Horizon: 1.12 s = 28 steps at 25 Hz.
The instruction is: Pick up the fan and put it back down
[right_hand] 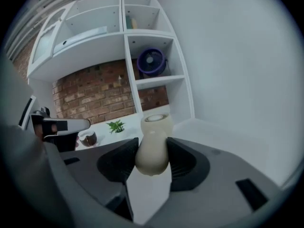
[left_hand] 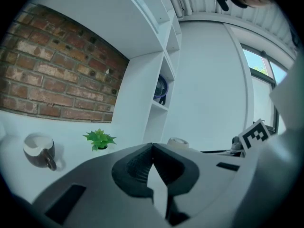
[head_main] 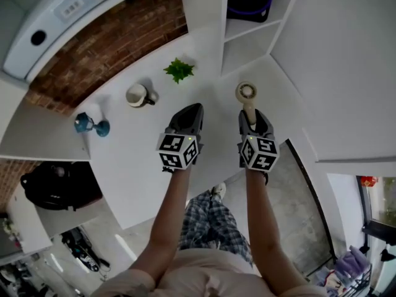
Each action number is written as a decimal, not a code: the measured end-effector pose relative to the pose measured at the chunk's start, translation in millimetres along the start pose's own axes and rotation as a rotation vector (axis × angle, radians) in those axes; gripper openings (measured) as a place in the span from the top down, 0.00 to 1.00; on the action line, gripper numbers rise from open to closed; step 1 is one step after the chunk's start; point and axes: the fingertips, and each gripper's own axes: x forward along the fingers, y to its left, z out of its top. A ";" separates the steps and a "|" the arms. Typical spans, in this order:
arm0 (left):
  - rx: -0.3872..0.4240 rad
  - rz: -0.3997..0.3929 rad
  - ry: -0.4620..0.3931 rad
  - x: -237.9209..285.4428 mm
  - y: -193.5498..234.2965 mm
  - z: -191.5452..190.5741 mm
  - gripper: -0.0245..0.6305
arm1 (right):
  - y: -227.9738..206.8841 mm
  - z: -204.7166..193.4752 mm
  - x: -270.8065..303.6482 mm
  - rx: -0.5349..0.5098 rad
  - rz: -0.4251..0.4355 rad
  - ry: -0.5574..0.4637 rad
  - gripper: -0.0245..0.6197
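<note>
The cream plastic handheld fan (head_main: 246,94) with the round head is sitting in the right gripper (right_hand: 152,145). The gripper's dark jaws are standing part-way apart and pressing on the bulbous handle from both sides. The fan is hanging, as far as I can tell, just clear of the white counter (head_main: 139,166), near the white shelf unit (head_main: 247,48). I am judging this to be the carrying step: the next move is calling for the base to settle squarely on the counter before the jaws part. The left gripper (left_hand: 152,148) is idling alongside, jaws together on nothing. Only the right gripper view is showing the pad contact. Only the head view is showing both grippers abreast, with the brown-and-white mug (head_main: 139,94) and the small green plant (head_main: 179,70) beyond.
</note>
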 end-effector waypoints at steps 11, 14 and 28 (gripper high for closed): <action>-0.041 0.016 0.080 -5.1 12.4 -56.3 0.92 | -6.1 -79.6 33.1 0.019 -0.012 0.245 0.64; -0.043 0.017 0.082 -5.4 14.0 -56.6 0.92 | -5.6 -90.3 33.8 0.027 -0.012 0.304 0.62; -0.043 0.025 0.077 -1.1 11.0 -47.9 0.92 | -14.3 -57.3 22.7 0.066 0.029 0.229 0.29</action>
